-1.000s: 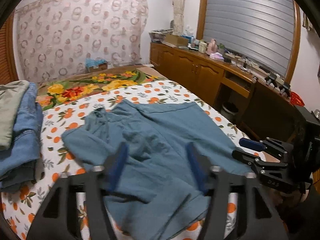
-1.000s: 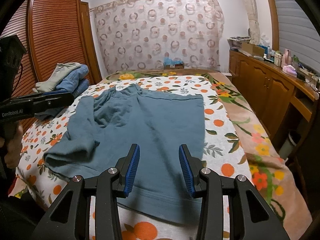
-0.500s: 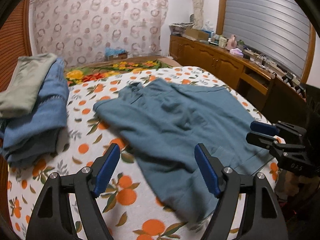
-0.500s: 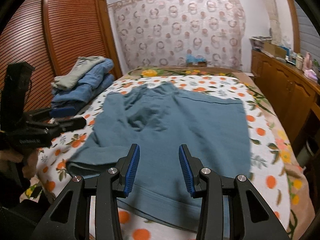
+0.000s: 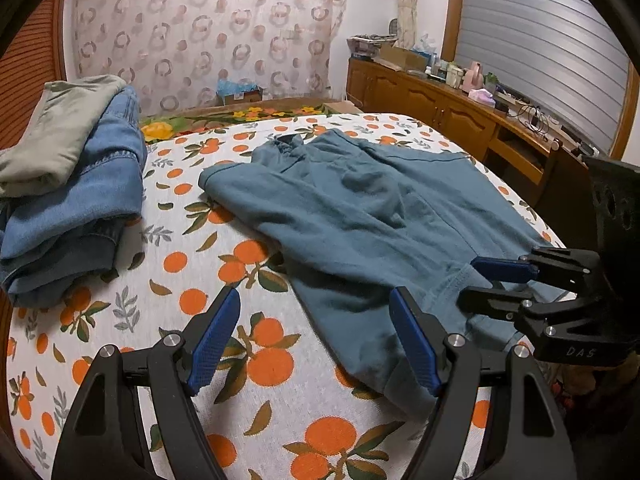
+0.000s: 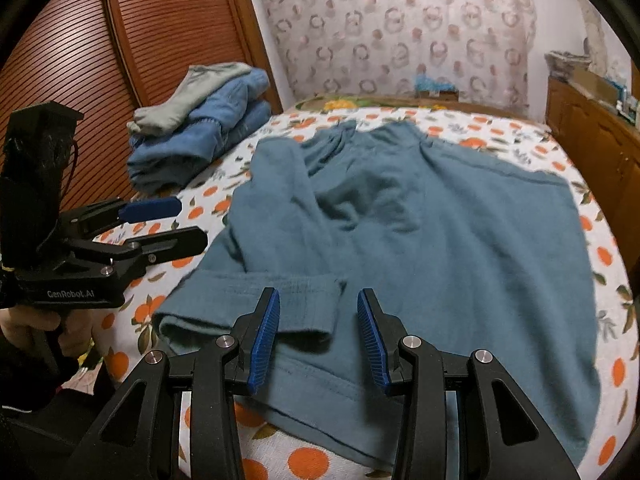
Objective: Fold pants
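orange-print bed [image 5: 256, 280]: teal pants [image 6: 420, 232] spread flat, rumpled, one leg folded over. left gripper [image 5: 316, 336] fingers spread wide; right gripper [image 6: 320, 336] fingers just narrowing, apart above the hem.

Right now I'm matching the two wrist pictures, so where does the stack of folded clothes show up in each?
Left wrist view: the stack of folded clothes lies at the left edge, left of the teal pants.
Right wrist view: the stack sits upper left, beside the wooden slatted wardrobe.
Shared landmark: the ring-patterned curtain at the far end of the bed.
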Motion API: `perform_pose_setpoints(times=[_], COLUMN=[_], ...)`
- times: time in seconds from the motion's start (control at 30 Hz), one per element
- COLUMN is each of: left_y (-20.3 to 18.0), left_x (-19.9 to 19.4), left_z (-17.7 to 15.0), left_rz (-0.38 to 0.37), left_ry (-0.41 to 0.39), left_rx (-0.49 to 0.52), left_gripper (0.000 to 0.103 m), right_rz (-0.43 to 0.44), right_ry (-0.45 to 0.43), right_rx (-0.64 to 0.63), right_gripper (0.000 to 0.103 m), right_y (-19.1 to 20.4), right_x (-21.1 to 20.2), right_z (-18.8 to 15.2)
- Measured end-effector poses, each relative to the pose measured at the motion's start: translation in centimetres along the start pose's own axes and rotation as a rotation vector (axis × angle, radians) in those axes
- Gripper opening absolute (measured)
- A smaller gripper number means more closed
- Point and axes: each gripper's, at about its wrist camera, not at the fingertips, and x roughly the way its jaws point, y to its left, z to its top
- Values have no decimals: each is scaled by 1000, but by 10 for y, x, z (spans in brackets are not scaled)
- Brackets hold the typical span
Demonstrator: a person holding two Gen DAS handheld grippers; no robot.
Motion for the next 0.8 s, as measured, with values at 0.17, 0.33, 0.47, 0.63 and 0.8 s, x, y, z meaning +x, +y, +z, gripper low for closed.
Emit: perform_pose_setpoints(times=[0.17, 0.33, 0.47, 0.63, 0.8], left_y=[-3, -7, -12, -22, -33], left_x=[3, 1, 1, 2, 3], left_z=[-2, 2, 5, 9, 16], left_rz=[-6, -11, -21, -31, -48], left_ry=[12, 4, -3, -3, -4], left_rx=[4, 15, 26, 48, 73], left_gripper=[78, 78, 78, 78, 78], right_rz=[15, -38, -98, -158, -207], right_ry=[-12, -114, -180, -227, -239], right_rx=[-21, -46, -63, -66, -59], right_gripper=[9, 6, 6, 6, 6], right_y=[1, -4, -11, -13, -11], right_x=[-15, -54, -92, -130, -153], right_z=[3, 11, 11, -1, -18])
